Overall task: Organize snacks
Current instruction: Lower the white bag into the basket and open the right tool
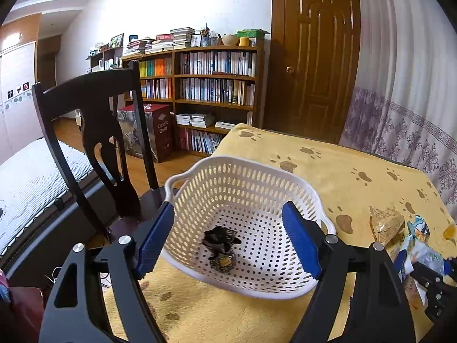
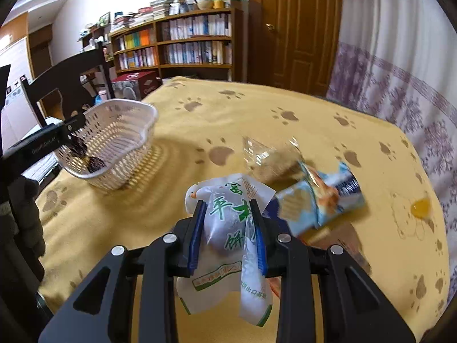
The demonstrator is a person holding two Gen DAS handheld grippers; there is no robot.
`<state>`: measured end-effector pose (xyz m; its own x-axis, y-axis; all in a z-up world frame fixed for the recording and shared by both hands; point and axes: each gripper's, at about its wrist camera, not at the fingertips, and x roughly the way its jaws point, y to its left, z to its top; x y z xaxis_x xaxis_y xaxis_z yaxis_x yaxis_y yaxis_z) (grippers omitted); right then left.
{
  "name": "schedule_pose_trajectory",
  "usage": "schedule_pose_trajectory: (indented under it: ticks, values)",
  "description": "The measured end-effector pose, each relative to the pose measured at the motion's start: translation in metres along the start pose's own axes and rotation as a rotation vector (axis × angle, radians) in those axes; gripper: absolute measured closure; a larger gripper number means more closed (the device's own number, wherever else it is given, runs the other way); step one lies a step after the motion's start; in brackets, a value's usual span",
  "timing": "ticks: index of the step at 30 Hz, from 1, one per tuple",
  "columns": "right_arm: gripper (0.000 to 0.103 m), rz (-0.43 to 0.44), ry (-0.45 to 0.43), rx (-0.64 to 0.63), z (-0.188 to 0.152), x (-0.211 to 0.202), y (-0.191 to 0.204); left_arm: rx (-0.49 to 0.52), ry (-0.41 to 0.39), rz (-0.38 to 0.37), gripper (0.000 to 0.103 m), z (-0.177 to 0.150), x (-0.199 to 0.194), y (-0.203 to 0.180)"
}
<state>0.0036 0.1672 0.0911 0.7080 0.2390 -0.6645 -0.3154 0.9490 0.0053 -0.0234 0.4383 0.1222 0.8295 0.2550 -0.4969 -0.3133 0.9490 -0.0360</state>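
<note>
Right hand-held gripper (image 2: pixel 228 228) pinches the white green-lettered snack packet (image 2: pixel 228 223) mid-body; light, crinkly, slippery; white perforated basket (image 2: pixel 122 143) at ten o'clock; left hand-held gripper (image 1: pixel 228 240) wide open, empty.

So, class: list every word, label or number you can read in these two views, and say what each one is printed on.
"Classic Quilt": on the dark red cardboard box beside the wooden bookcase.
"富", "平", "饼": green characters on the white plastic snack packet clamped in the right gripper.
Book spines, light blue packet, left gripper arm lettering: too small or blurred.
</note>
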Motion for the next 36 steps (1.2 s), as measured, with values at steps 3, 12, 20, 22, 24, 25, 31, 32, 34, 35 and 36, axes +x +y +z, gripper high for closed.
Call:
schedule_pose_trajectory:
  ticks: [3, 12, 20, 22, 24, 25, 31, 32, 34, 35, 36]
  values:
    - [0.073, 0.023, -0.018, -0.021, 0.011, 0.001, 0.013, -0.002, -0.002, 0.003, 0.023, 0.0, -0.004, 0.004]
    - [0.073, 0.106, -0.047, -0.063, 0.05, 0.016, 0.057, -0.014, -0.015, 0.022, 0.016, -0.002, -0.015, 0.021]
    - [0.073, 0.148, -0.041, -0.097, 0.074, 0.038, 0.093, -0.041, -0.009, 0.046, 0.009, -0.004, -0.017, 0.041]
    - [0.073, 0.152, -0.035, -0.102, 0.077, 0.043, 0.099, -0.052, -0.004, 0.053, 0.009, -0.004, -0.016, 0.045]
    - [0.072, 0.154, -0.03, -0.104, 0.078, 0.049, 0.103, -0.06, 0.002, 0.056, 0.009, -0.004, -0.015, 0.048]
    - [0.072, 0.155, -0.025, -0.106, 0.079, 0.052, 0.105, -0.061, 0.004, 0.058, 0.008, -0.003, -0.014, 0.049]
    - [0.072, 0.159, -0.006, -0.099, 0.081, 0.065, 0.108, -0.058, 0.007, 0.077, 0.008, -0.002, -0.013, 0.052]
    - [0.073, 0.161, -0.005, -0.099, 0.081, 0.066, 0.109, -0.058, 0.008, 0.079, 0.008, -0.001, -0.012, 0.053]
    - [0.072, 0.165, -0.006, -0.101, 0.083, 0.069, 0.113, -0.056, 0.01, 0.085, 0.008, -0.001, -0.012, 0.052]
    - [0.072, 0.167, -0.007, -0.102, 0.084, 0.07, 0.114, -0.055, 0.011, 0.088, 0.008, -0.001, -0.012, 0.053]
    - [0.072, 0.17, -0.008, -0.102, 0.084, 0.07, 0.115, -0.055, 0.012, 0.09, 0.008, -0.001, -0.012, 0.053]
